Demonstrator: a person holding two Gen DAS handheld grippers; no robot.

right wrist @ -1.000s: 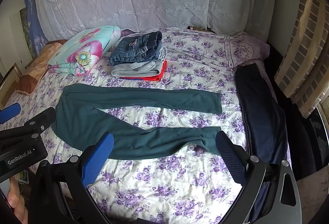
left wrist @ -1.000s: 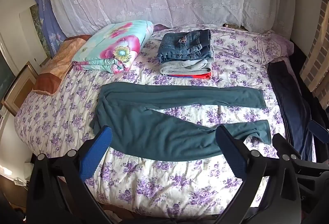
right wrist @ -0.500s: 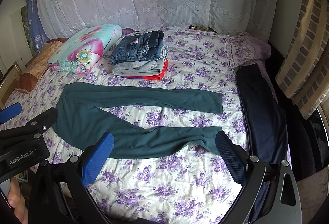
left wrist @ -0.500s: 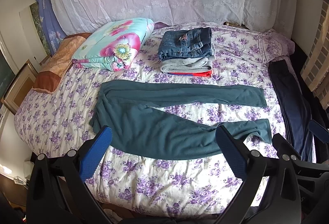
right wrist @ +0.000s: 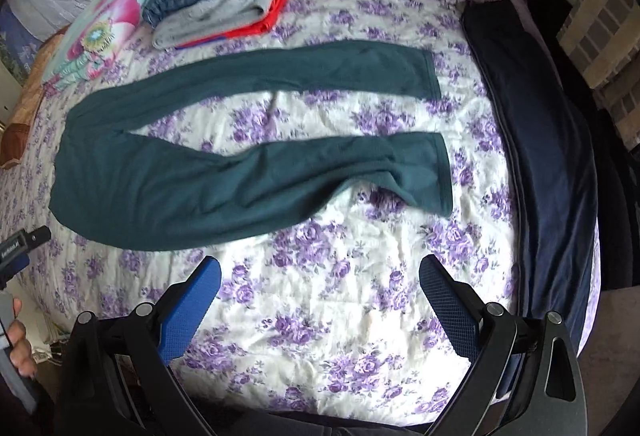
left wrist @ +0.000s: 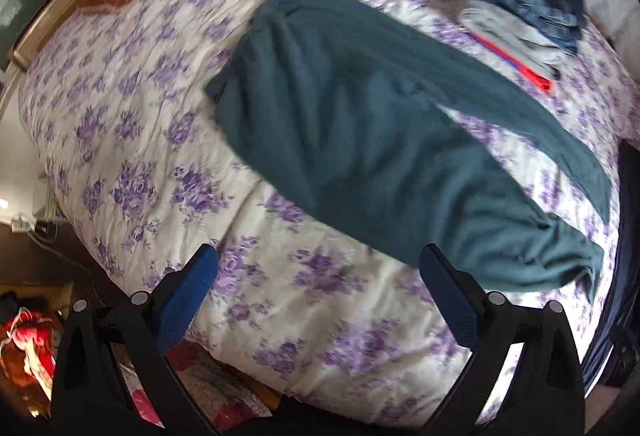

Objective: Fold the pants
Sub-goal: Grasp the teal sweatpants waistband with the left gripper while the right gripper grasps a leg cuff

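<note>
Lying flat on the flowered bed [right wrist: 320, 336], the green pants [right wrist: 192, 180] are seen with the waist at 9 o'clock and both legs stretched toward 3 o'clock, spread apart like a fork. No fold is made yet. The right tongs [right wrist: 320, 284] are held wide and empty, near the lower leg but not touching it. The left tongs [left wrist: 318, 276] are also wide and empty, just beside the edge of the near leg.

A wrinkle is seen at the cuff [right wrist: 424, 176] of the near leg; if the leg is lifted from there, the crease may be carried into the fold. The cloth looks soft, so a thin pinch may slip, or the bed cover may be caught together with it. A stack of folded clothes [right wrist: 216, 0] at 11 o'clock and a dark garment [right wrist: 548, 140] at 3 o'clock could be disturbed by a wide swing.
</note>
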